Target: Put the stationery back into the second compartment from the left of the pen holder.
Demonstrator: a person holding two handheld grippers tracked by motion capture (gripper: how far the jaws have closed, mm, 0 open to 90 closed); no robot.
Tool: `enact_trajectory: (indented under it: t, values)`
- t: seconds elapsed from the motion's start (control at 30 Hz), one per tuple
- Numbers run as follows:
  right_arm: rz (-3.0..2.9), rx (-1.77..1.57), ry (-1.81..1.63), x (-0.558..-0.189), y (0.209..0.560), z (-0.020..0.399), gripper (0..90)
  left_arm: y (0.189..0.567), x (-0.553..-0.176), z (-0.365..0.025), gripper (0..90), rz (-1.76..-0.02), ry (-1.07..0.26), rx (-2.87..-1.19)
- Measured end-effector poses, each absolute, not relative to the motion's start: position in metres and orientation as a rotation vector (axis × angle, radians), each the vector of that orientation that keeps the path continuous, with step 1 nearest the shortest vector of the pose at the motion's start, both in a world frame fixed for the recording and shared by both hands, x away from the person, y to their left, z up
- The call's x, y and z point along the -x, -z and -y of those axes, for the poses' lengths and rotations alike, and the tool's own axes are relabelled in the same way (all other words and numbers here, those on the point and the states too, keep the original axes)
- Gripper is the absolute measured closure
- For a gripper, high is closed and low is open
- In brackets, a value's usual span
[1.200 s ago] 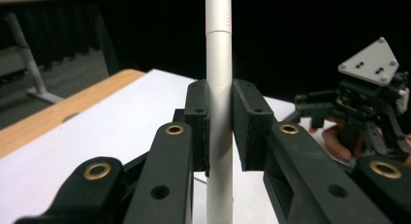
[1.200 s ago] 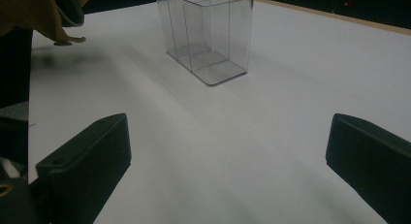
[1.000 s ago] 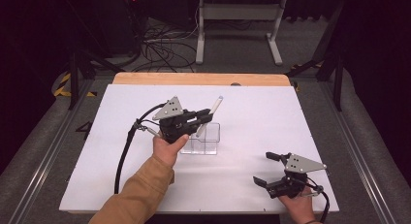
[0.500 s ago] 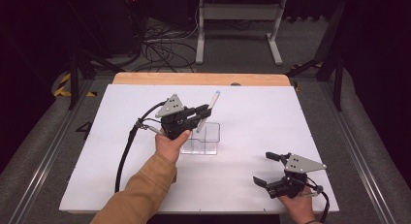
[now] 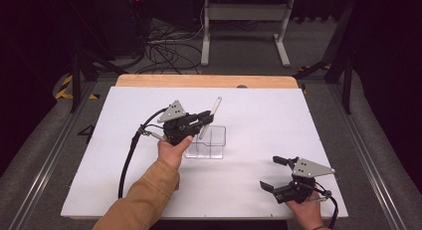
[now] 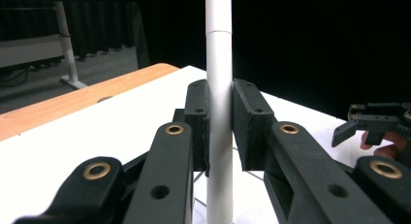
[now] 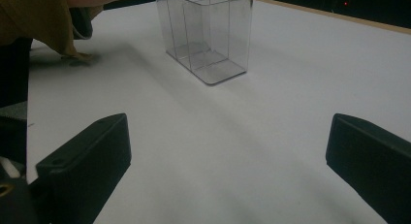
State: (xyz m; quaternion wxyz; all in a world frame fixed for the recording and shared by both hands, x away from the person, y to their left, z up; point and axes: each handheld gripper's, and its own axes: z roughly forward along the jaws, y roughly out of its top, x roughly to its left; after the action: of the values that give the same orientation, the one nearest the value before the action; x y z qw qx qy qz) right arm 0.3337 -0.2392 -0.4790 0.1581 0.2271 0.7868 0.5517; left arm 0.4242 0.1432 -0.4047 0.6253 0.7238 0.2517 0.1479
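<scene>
Nearest the person, at the right of the white table (image 5: 249,190), the right gripper (image 5: 271,172) rests with its jaws spread wide and nothing between them. Farther in, left of centre, the left gripper (image 5: 206,118) clamps a white tube (image 5: 211,116), tilted above the clear divided box (image 5: 211,143).

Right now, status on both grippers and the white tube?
Left gripper shut on white tube, held above clear divided box. Right gripper open, empty, resting near table edge. Nothing blocking the box.
</scene>
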Motion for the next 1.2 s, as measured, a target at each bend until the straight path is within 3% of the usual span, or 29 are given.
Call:
enact_trajectory:
  t: [0.93, 0.97, 1.0, 1.03, 1.1, 1.2]
  values:
    - [-2.249, -0.638, -1.590, -0.334, 0.479, 0.239, 2.7, 0.420, -0.414, -0.142, 76.8, -0.504, -0.339, -1.718]
    - [-2.247, -0.635, -1.591, -0.335, 0.479, 0.239, 2.7, 0.419, -0.413, -0.142, 73.8, -0.505, -0.341, -1.712]
    - [-2.246, -0.634, -1.593, -0.335, 0.479, 0.238, 2.7, 0.419, -0.413, -0.143, 60.0, -0.505, -0.331, -1.708]
    - [-2.246, -0.634, -1.593, -0.335, 0.479, 0.238, 2.7, 0.418, -0.413, -0.143, 60.0, -0.512, -0.321, -1.698]
    - [-2.242, -0.634, -1.597, -0.335, 0.478, 0.238, 2.7, 0.415, -0.411, -0.146, 45.7, -0.520, -0.321, -1.704]
    - [-2.242, -0.633, -1.600, -0.336, 0.478, 0.238, 2.7, 0.409, -0.406, -0.151, 39.1, -0.526, -0.347, -1.708]
